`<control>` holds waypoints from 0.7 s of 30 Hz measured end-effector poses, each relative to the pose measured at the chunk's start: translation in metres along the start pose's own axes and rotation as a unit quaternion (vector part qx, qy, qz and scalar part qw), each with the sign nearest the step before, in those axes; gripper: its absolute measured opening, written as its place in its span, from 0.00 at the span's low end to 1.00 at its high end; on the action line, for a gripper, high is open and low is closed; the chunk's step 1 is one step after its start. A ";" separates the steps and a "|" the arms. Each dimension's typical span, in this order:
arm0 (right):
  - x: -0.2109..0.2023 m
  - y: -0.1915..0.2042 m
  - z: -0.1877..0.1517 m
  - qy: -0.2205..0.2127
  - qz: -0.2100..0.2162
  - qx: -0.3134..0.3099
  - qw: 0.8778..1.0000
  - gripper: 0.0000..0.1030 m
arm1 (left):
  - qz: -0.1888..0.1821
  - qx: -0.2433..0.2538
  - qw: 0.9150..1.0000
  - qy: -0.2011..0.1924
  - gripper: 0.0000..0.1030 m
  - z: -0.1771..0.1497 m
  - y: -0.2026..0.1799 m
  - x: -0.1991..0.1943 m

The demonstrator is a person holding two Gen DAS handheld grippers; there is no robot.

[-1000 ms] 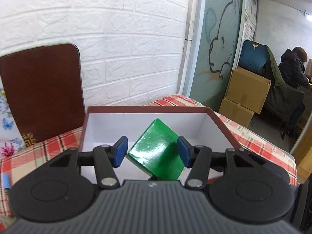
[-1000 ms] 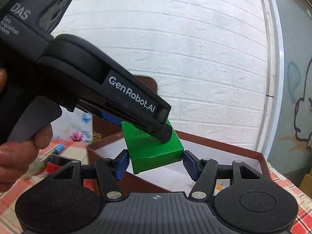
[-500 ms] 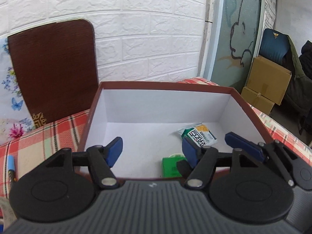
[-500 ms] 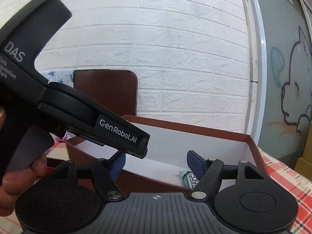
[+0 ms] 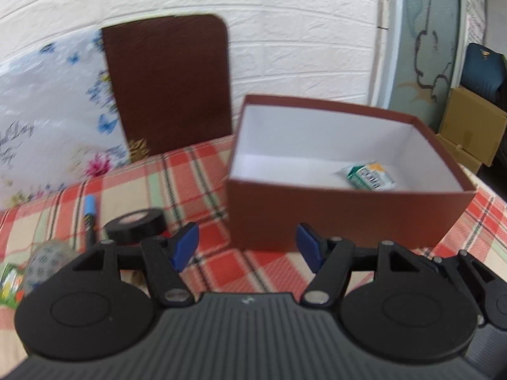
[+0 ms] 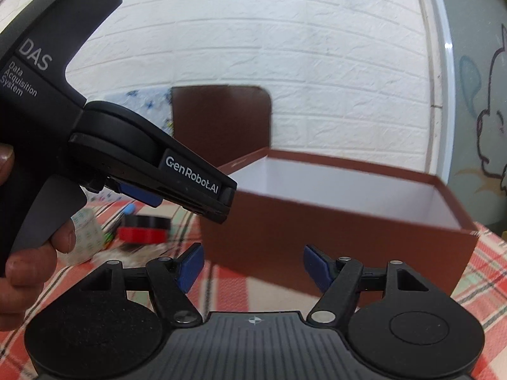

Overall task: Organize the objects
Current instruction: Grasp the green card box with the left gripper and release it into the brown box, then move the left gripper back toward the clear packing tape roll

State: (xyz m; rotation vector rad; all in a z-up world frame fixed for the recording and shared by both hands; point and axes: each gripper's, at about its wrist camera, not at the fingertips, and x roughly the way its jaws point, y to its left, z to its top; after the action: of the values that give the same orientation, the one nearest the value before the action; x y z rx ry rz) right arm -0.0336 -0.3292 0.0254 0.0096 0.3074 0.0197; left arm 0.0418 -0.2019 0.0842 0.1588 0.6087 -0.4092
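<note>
Going left to right from my left-hand camera: at the far left edge there's a small colourful packet [image 5: 9, 281], partly cut off, and a clear roll of printed tape [image 5: 44, 258] just beside it. Next to that lies a pen with a blue cap [image 5: 89, 213] on the plaid tablecloth [image 5: 177, 177], and then a black tape roll [image 5: 136, 223] sitting right behind my left finger. Behind all that, a floral bag [image 5: 54, 110] and a dark brown board [image 5: 168, 85] lean against the white brick wall.

My left gripper [image 5: 248, 245] has its jaws apart with nothing between them; they opened wider a moment ago, then held. It hangs just in front of the brown box [image 5: 342, 218].

That box is open on top, white inside, and a green and white snack packet [image 5: 369, 175] lies on its floor toward the right side. The near wall hides the front part of the floor, so I can't tell what else is in there.

From the right-hand camera, my left hand [image 6: 35, 247] wraps the other tool's handle at the left. The right gripper [image 6: 253, 267] is also spread and empty, having likewise opened up and settled, right by the box's front. A red and black roll [image 6: 144, 229] sits left of the box, blurry.
</note>
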 end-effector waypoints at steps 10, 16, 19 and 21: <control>0.007 0.049 -0.022 0.074 0.057 -0.026 0.995 0.66 | 0.067 -0.035 0.997 0.028 0.69 -0.065 0.069 -0.024; 0.012 0.086 -0.021 0.088 0.092 -0.073 0.989 0.66 | 0.154 -0.108 0.981 0.038 0.70 -0.109 0.150 -0.037; 0.017 0.108 -0.017 0.080 0.114 -0.102 0.985 0.66 | 0.203 -0.156 0.966 0.023 0.80 -0.136 0.199 -0.045; 0.019 0.127 -0.013 0.070 0.122 -0.125 0.982 0.66 | 0.214 -0.189 0.958 -0.009 0.82 -0.153 0.225 -0.053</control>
State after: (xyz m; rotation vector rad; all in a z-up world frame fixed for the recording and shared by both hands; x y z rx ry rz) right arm -0.0213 -0.2021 0.0083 -0.2051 0.4412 0.3029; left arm 0.0163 0.0598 -0.0029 -0.0813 0.6050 0.1291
